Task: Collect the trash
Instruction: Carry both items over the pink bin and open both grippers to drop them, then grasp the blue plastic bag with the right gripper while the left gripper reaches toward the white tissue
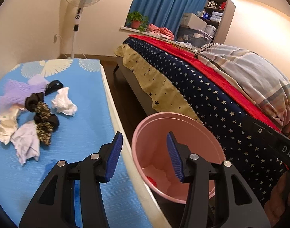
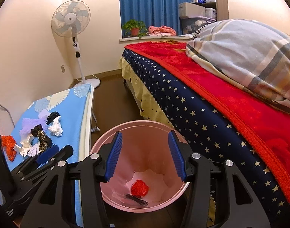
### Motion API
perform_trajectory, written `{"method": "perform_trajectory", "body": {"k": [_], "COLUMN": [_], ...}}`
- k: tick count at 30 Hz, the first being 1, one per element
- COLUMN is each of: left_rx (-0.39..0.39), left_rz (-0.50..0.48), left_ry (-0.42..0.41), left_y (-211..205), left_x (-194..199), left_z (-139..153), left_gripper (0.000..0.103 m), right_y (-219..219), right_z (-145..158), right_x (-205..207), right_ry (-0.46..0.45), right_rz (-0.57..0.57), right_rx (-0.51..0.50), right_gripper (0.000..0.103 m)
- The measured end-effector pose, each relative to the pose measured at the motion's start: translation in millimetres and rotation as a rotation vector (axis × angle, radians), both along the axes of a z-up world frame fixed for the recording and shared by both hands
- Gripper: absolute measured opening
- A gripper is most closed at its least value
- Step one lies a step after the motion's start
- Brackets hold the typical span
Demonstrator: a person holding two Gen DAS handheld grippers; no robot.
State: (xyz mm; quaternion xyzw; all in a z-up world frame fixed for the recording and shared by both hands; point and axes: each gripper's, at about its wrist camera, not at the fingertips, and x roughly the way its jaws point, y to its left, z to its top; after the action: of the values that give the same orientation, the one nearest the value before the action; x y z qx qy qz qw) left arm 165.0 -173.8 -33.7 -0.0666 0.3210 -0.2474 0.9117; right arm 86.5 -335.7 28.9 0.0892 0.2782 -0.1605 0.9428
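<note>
Blue table (image 1: 84, 114): trash pile (image 1: 30, 114) partly cropped; both claws (image 1: 144, 157) (image 2: 145, 155) agape, empty.

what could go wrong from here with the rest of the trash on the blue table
The crumpled white tissue lies beside the black and gold fabric pieces, so a wide grab may take non-trash items along.

The pink bin stands low on the floor beside the table; light paper released from table height might drift past its rim.

The left hand-held gripper and right hand-held gripper, both open, are close together and may bump.
</note>
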Motion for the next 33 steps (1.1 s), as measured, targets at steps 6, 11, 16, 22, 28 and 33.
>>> {"method": "perform_trajectory", "body": {"k": [6, 11, 16, 22, 28, 33], "left_rx": [-0.002, 0.009, -0.007, 0.007, 0.004, -0.004], "left_rz": [0.051, 0.105, 0.174, 0.322, 0.493, 0.610], "left_ry": [-0.031, -0.058, -0.070, -0.048, -0.026, -0.011], "left_y": [25.0, 47.6, 78.3, 117.6, 162.3, 193.2], "left_x": [-8.7, -14.3, -17.7, -17.5, -11.8, -7.2], "left_z": [12.2, 19.5, 24.9, 19.4, 13.9, 9.9], "left_gripper": [0.048, 0.047, 0.047, 0.036, 0.033, 0.033], "right_y": [19.2, 39.1, 61.0, 84.8, 112.1, 136.9], "right_z": [3.4, 5.2, 5.9, -2.4, -20.1, -39.0], "right_x": [-4.5, -2.7, 0.3, 8.2, 20.8, 33.6], "right_ry": [-0.044, -0.053, -0.062, -0.046, -0.013, 0.030], "right_rz": [0.032, 0.077, 0.120, 0.187, 0.267, 0.344], "right_rx": [-0.002, 0.032, 0.028, 0.055, 0.091, 0.126], "right_gripper": [0.049, 0.049, 0.049, 0.049, 0.049, 0.049]}}
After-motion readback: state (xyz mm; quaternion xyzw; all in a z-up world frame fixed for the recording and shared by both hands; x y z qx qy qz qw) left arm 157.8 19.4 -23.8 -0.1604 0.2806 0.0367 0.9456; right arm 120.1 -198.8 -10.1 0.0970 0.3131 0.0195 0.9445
